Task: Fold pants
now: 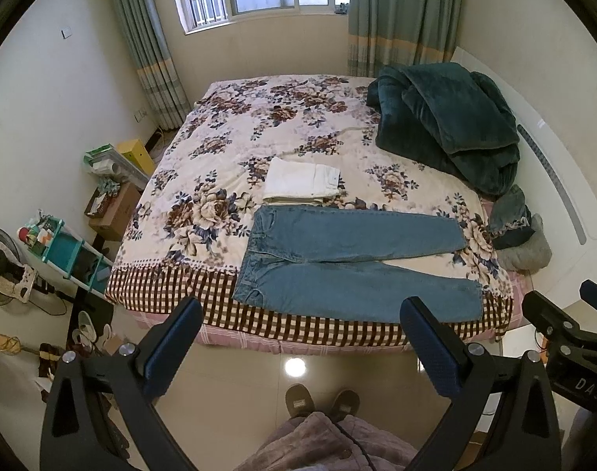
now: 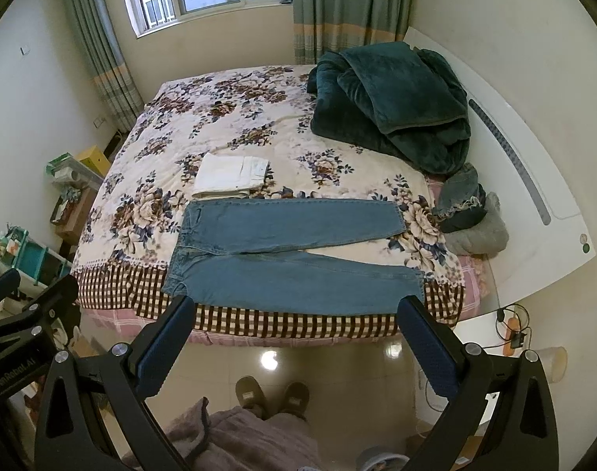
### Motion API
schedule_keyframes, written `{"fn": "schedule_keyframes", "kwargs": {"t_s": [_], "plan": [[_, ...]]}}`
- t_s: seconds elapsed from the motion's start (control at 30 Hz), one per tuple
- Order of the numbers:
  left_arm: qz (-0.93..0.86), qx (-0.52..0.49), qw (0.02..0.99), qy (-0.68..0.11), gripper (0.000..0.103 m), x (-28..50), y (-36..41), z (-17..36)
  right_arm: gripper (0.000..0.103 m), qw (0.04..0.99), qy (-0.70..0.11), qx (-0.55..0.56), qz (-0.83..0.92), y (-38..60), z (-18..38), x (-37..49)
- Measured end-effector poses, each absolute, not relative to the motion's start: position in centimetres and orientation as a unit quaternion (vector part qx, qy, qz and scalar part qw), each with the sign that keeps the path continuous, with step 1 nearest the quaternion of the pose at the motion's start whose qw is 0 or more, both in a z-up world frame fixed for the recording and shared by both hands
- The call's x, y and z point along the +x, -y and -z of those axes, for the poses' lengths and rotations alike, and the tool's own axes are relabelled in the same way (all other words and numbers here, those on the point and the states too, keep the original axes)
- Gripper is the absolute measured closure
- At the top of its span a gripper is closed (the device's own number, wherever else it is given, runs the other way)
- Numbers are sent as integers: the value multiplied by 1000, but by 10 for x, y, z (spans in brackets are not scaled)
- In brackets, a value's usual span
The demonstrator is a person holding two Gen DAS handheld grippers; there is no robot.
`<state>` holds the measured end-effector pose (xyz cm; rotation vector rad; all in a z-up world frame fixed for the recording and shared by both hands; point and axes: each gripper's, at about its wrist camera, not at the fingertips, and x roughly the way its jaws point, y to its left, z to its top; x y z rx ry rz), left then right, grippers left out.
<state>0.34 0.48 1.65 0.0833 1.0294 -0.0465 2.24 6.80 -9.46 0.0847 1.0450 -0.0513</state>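
Waistband: the jeans (image 1: 353, 263) lie flat on the near part of the bed (image 1: 172, 290), waist to the left, legs running right and parted in a narrow V.
White pile: a folded white garment (image 1: 302, 182) sits just beyond the jeans, nearly touching the far leg.
Step in hand: I judge nothing is folded yet; the first fold is likely one leg laid over the other.
Doing it well: take waist corner and cuff of the near leg together, lift evenly, lay it edge to edge on the far leg, and keep clear of the white pile.
Left gripper (image 1: 302, 337): released, jaws wide apart, holding nothing, hovering above the floor short of the bed's edge and aimed at the jeans.
Right gripper (image 2: 298, 333): likewise spread and empty, level with its partner, just beside it.
Far right: a green blanket (image 1: 447, 121) is heaped well apart.
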Motion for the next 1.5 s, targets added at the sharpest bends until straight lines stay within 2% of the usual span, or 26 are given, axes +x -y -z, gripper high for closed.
{"fn": "schedule_keyframes", "kwargs": {"t_s": [1.5], "plan": [[28, 41, 874, -483, 0, 4, 9, -25, 0, 866, -497, 43, 23, -52, 84, 22]]}}
